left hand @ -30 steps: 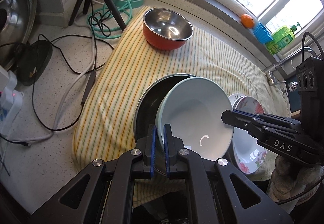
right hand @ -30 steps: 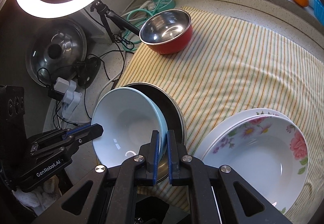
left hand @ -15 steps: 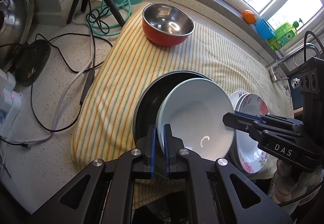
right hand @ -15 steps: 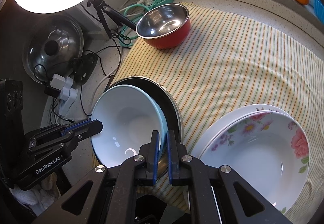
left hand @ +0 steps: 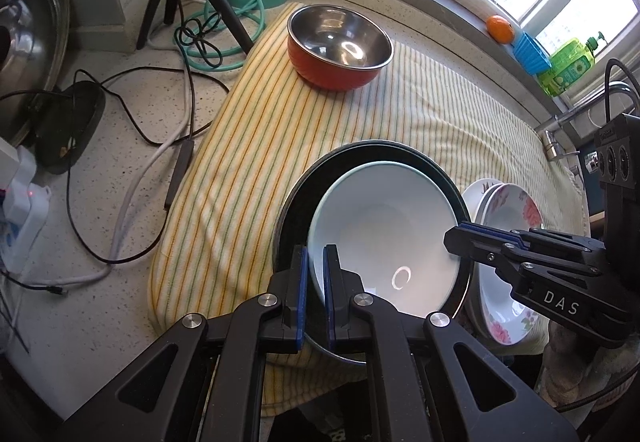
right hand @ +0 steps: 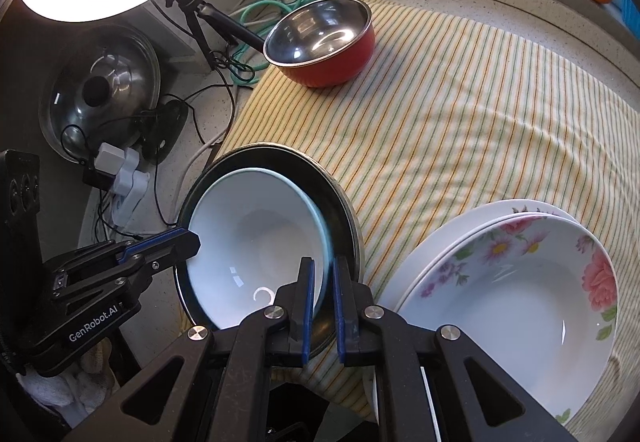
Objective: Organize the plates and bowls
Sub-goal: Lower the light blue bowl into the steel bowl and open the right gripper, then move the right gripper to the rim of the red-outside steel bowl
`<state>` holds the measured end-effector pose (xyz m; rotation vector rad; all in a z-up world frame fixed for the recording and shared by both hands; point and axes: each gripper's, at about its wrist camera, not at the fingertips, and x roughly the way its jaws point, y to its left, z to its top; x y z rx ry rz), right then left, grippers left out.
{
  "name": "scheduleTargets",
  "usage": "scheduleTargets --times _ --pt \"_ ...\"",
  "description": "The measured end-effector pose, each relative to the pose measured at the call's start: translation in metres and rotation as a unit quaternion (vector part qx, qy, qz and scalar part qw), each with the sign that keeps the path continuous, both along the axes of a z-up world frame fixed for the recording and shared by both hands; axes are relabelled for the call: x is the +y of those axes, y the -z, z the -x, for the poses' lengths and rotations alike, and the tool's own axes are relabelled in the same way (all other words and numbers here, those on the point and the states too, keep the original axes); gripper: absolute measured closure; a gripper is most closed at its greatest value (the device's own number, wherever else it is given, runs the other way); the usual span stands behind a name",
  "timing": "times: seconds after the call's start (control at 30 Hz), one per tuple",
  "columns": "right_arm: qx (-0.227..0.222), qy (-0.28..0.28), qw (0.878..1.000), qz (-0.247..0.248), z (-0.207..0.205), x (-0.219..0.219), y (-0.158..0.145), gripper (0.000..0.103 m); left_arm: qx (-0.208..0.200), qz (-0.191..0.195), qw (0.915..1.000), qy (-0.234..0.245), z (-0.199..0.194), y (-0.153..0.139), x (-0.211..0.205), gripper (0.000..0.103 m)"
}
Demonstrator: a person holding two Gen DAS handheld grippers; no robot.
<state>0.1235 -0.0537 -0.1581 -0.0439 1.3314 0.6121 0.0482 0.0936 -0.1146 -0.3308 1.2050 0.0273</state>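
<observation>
Pale-blue bowl (left hand: pixel 384 238) gripped at opposite rims, left tool (left hand: pixel 315 298) at 7 o'clock, right tool (right hand: pixel 322 306) at 5, both clamped narrow. Since a second ago, lifted slightly above the dark pan (left hand: pixel 296 210); probably heading for the floral plates (right hand: pixel 508 290).

My left claw (left hand: pixel 315 294) pinches the near rim of the pale blue bowl (left hand: pixel 384 238), which sits tilted inside a dark pan (left hand: pixel 296 198) at the near edge of the striped cloth (left hand: pixel 256 146). My right claw (left hand: pixel 460 236) comes in from the right with its tips at the bowl's far-right rim, and just beyond it the flowered plates (left hand: pixel 516 210) are stacked at the cloth's right edge. A red bowl with a steel inside (left hand: pixel 339 46) stands well apart at the far edge of the cloth.
</observation>
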Motion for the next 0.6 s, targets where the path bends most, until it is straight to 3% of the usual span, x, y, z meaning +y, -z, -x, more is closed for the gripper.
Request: scheduleTargets --times 0.6 --pt "-0.030 -0.002 0.999 -0.015 0.001 -0.003 -0.021 0.093 -0.032 -0.004 0.9994 -0.016 0.000 -0.018 0.009 0.097"
